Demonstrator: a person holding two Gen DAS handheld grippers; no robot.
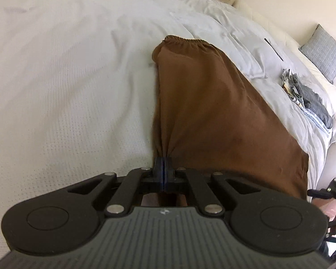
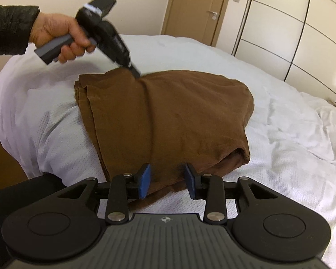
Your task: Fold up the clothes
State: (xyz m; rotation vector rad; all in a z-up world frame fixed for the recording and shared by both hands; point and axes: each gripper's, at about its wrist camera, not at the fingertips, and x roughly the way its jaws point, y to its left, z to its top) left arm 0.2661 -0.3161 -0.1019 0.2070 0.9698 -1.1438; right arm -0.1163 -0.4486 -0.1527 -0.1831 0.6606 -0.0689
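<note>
A brown garment [image 1: 208, 103] with an elastic waistband lies folded lengthwise on the white bed [image 1: 56, 78]. My left gripper [image 1: 163, 162] is shut on a pinched edge of the brown garment at its near end. In the right wrist view the same garment [image 2: 168, 116] lies folded in layers, and the left gripper [image 2: 135, 71], held by a hand, grips its far edge. My right gripper [image 2: 167, 180] is open, with its blue pads on either side of the garment's near edge, not closed on it.
A pile of grey and patterned clothes [image 1: 306, 96] lies on the bed's right side near a grey pillow [image 1: 324, 51]. A rumpled white duvet [image 2: 291, 116] lies right of the garment. A wooden door [image 2: 197, 11] and wardrobe panels [image 2: 291, 29] stand behind the bed.
</note>
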